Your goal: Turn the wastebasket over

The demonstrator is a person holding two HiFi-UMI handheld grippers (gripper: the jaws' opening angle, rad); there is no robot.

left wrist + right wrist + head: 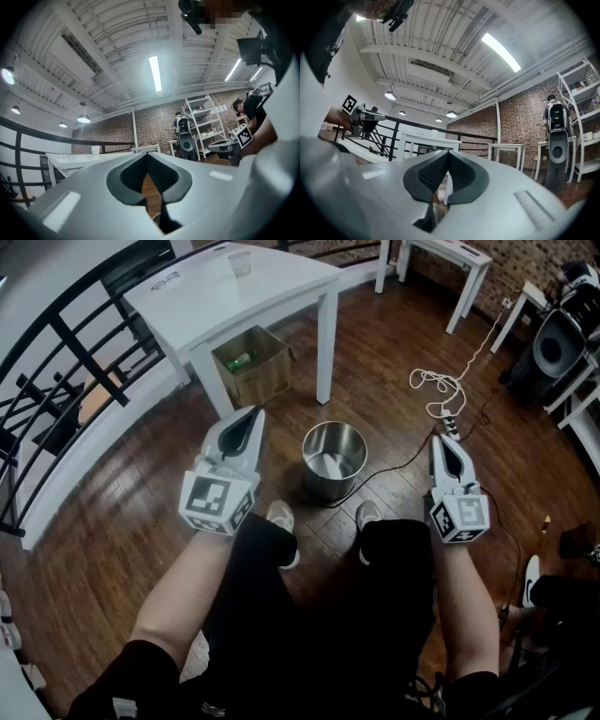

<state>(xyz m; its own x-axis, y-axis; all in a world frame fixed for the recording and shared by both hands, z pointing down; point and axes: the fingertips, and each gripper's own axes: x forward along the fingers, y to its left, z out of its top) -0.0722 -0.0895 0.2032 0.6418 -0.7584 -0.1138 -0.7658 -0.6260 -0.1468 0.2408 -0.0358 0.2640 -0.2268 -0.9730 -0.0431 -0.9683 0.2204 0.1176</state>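
A shiny metal wastebasket stands upright on the wooden floor, open end up, with something pale lying inside. It sits just ahead of the person's feet, between the two grippers. My left gripper hovers to its left with the jaws shut to a point and nothing in them; the left gripper view shows its pads meeting. My right gripper is off to the basket's right, also shut and empty, its tips closed in the right gripper view. Neither gripper touches the basket.
A white table with a cup stands beyond the basket, and a cardboard box sits under it. A white cable and power strip lie at the right. A black railing runs along the left, and a speaker stands at the far right.
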